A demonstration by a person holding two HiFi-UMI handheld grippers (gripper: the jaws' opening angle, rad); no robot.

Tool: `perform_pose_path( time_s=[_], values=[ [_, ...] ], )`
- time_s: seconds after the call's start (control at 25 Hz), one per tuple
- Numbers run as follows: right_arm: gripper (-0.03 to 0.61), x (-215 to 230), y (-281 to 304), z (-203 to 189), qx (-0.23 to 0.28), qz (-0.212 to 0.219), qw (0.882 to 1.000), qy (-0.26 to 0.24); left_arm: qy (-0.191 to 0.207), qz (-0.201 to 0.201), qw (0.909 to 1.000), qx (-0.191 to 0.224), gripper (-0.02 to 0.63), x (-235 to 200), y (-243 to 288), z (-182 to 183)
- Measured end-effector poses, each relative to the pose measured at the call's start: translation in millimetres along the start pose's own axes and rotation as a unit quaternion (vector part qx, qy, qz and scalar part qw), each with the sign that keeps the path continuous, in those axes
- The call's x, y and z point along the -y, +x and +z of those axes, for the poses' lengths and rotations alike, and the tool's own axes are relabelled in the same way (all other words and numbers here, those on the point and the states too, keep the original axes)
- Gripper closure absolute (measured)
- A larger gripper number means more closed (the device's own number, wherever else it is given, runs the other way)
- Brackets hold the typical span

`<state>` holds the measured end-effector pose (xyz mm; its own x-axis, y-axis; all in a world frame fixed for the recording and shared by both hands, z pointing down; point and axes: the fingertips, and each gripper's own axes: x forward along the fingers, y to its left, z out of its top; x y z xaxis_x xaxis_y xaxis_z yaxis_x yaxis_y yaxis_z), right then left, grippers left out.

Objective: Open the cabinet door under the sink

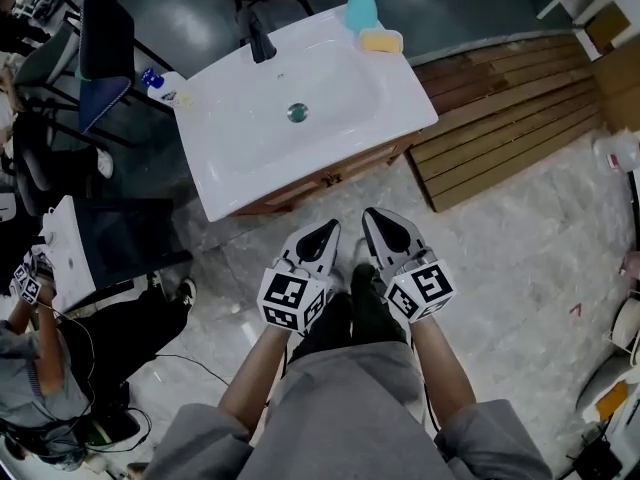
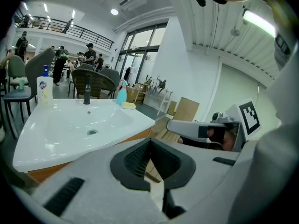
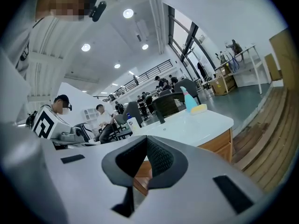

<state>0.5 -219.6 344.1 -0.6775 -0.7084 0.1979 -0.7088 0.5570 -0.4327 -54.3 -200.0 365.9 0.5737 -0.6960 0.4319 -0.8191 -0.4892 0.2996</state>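
Two hand-held grippers are shown side by side above the marbled floor [image 1: 500,258], both aimed at the wooden cabinet [image 1: 322,179] that carries the white sink [image 1: 335,93]. The left claw [image 1: 326,234] is seen pressed together at its tips, with nothing between its dark ribbed pads [image 2: 135,160]. The right claw [image 1: 378,224] is likewise closed and empty, as its own view confirms [image 3: 145,141].

The cabinet door is located below the front edge of the basin, ahead of both claws and apart from them, with a strip of floor between. Only a narrow brown band of the cabinet front is visible from above, so the door's outline and handle cannot be clearly made out; it appears to be closed. In the right gripper view the wooden front [image 3: 219,143] is seen just right of the claw tips.

A black faucet [image 1: 260,38], a blue bottle [image 1: 360,3] and a yellow sponge [image 1: 381,40] are set on the sink's far rim.
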Motion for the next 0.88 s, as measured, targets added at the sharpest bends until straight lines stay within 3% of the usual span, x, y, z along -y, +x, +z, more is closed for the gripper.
perform_pose_path(
  time_s=[0.56,0.88],
  values=[
    [0.569,60.0,36.3,-55.2,-0.011,0.001,0.999,0.051,0.024,0.022,0.9989,-0.035,0.606,-40.0,61.8,-39.6],
    [0.571,65.9,46.1,-76.5,-0.012,0.0,0.998,0.054,0.037,0.021,0.9975,-0.056,0.606,-56.8,73.3,-61.5]
  ],
)
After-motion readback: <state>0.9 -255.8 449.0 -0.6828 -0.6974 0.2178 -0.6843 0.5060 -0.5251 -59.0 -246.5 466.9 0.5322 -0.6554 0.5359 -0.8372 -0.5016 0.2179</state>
